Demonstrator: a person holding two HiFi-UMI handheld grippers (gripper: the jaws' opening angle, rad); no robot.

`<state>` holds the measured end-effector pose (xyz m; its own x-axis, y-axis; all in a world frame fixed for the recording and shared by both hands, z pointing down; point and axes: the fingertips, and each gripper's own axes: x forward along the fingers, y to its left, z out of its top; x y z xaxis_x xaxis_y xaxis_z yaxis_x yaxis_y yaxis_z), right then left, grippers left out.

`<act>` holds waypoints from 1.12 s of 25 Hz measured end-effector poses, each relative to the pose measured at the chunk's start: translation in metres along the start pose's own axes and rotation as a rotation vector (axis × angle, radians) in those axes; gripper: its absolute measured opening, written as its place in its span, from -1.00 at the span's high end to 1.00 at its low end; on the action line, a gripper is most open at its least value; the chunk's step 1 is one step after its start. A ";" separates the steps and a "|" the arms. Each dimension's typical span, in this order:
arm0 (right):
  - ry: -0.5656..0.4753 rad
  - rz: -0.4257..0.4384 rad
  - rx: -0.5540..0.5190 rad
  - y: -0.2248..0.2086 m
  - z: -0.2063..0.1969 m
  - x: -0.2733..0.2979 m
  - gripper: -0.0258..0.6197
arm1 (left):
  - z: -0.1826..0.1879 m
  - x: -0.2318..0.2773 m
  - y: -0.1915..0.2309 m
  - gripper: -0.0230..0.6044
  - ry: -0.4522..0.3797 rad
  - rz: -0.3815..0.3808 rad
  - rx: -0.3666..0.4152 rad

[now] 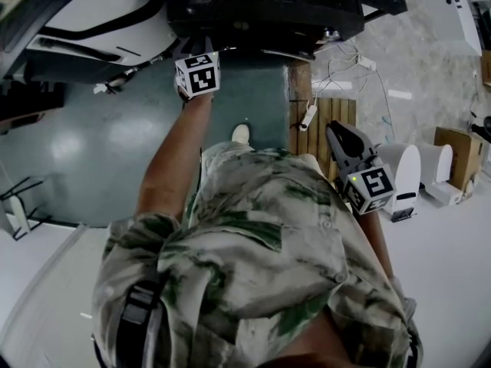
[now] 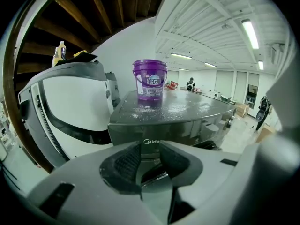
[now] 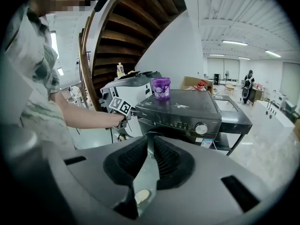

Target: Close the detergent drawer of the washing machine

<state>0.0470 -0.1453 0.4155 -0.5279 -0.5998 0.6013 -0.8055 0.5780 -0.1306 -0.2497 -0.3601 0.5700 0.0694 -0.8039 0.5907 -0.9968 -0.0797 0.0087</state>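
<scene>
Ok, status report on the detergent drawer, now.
Left tool open at the detergent drawer front, gripping nothing. Right tool shut, empty, held back. Drawer flush or not: can't tell. Nothing blocking.

The left arm (image 1: pixel 173 159) reaches out forward, and the left gripper (image 2: pixel 151 150) has its jaws apart (a clear gap shows between them). The right arm (image 1: pixel 377 240) is bent beside the body, and the right gripper (image 3: pixel 149 146) points forward and down with its jaws closed together
</scene>
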 end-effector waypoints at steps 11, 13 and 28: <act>-0.088 0.143 -0.072 -0.011 -0.036 -0.081 0.74 | -0.033 -0.156 -0.079 0.77 -0.028 -0.008 -0.037; -0.102 0.166 -0.078 -0.011 -0.044 -0.094 0.74 | -0.040 -0.186 -0.099 0.80 -0.031 -0.041 -0.047; -0.122 0.339 -0.141 -0.004 -0.106 -0.169 0.78 | -0.072 -0.362 -0.284 0.83 -0.113 -0.442 -0.081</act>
<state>0.1678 0.0125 0.3975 -0.7927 -0.4185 0.4433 -0.5396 0.8200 -0.1908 0.0053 -0.0036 0.4120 0.4876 -0.7628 0.4247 -0.8703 -0.3862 0.3057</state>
